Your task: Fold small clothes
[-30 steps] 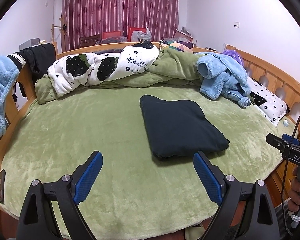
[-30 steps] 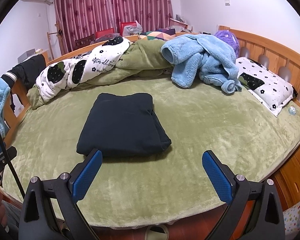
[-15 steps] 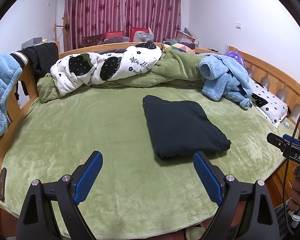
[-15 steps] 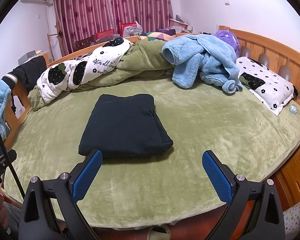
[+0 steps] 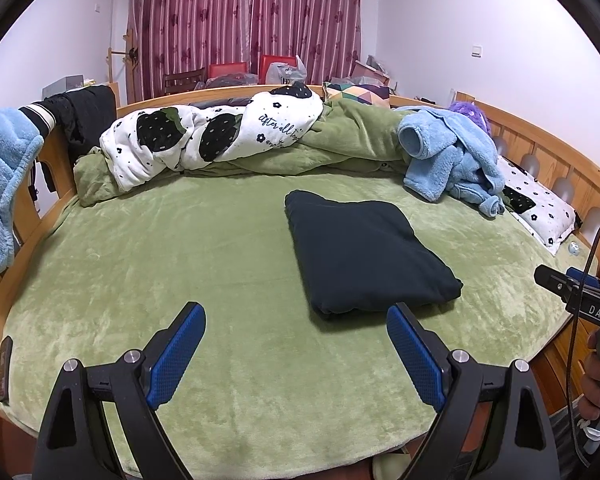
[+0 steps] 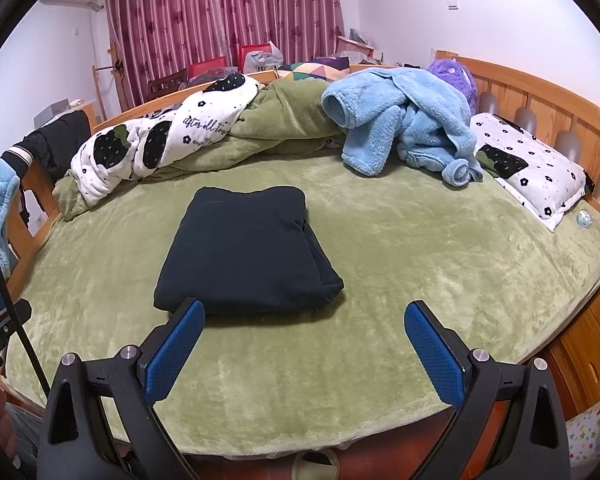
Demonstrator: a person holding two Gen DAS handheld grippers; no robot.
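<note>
A dark navy garment (image 5: 364, 252) lies folded into a neat rectangle on the green bed cover (image 5: 180, 264). It also shows in the right wrist view (image 6: 248, 248). My left gripper (image 5: 296, 348) is open and empty, held near the bed's front edge, short of the garment's near corner. My right gripper (image 6: 304, 344) is open and empty, just in front of the garment's near edge and not touching it. The right gripper's body shows at the right edge of the left wrist view (image 5: 580, 300).
A white strawberry-print quilt (image 5: 212, 136) and bunched green blanket (image 5: 352, 136) lie along the far side. A light blue fleece garment (image 5: 452, 156) and a white patterned pillow (image 5: 536, 208) sit at the right by the wooden headboard (image 6: 540, 100). Blue fleece (image 5: 0, 188) hangs on the left rail.
Both grippers have drawn back and risen slightly, so the bed and folded garment sit a little lower and farther in view. Both stay open.
</note>
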